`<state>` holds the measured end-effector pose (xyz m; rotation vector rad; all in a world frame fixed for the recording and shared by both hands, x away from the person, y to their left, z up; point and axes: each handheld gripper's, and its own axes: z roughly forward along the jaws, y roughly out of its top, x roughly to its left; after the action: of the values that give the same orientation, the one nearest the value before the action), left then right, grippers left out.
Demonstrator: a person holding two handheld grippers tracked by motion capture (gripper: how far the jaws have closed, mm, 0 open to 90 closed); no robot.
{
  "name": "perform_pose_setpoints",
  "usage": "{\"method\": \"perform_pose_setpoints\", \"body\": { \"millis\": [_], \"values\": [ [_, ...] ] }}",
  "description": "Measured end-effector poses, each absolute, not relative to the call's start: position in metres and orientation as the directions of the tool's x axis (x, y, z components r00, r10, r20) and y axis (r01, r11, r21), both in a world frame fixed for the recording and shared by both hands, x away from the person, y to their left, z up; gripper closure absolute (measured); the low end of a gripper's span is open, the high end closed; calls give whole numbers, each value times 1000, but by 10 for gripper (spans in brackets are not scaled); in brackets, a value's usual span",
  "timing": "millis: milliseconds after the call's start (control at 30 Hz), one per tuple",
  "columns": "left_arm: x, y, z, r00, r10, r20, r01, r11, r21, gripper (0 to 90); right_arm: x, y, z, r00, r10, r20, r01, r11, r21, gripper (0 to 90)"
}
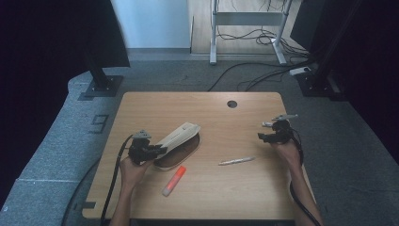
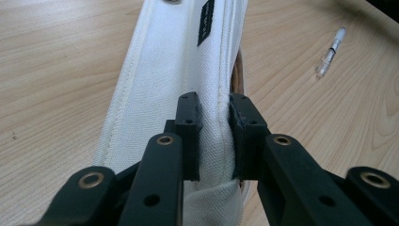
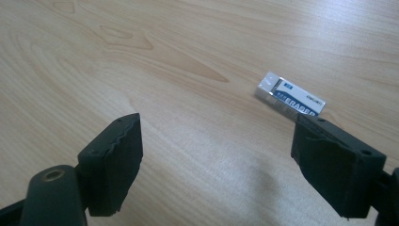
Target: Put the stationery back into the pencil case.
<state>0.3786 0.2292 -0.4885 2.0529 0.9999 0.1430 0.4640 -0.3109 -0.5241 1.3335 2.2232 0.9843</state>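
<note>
Fingers (image 2: 188, 117) of left gripper (image 2: 214, 136) pinch the white pouch (image 2: 164, 80) lengthwise; right gripper (image 3: 216, 160) gapes

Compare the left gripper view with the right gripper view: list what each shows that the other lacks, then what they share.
Left gripper view: the left gripper shut on the edge of a white pouch, and a pen lying farther off.

Right gripper view: the right gripper open above bare wood, and an eraser lying flat just beyond one jaw, untouched.

Both: the same wooden table, with a pair of black jaws rising from the bottom.
</note>
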Motion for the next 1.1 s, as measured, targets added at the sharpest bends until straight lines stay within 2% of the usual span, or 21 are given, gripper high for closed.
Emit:
{"method": "perform_pose_setpoints", "body": {
  "millis": [700,767,1100],
  "values": [
    [379,229,-489,680,693,-241,604,-342,720,755,498,-322,-528,-454,890,36,650,303,697,254],
    [379,230,-489,680,691,-245,606,-341,719,755,503,-324,-529,-460,887,42,652,305,694,304],
    [380,230,-489,680,690,-248,607,-340,719,755,516,-328,-532,-453,891,35,664,310,680,345]
  ]
}}
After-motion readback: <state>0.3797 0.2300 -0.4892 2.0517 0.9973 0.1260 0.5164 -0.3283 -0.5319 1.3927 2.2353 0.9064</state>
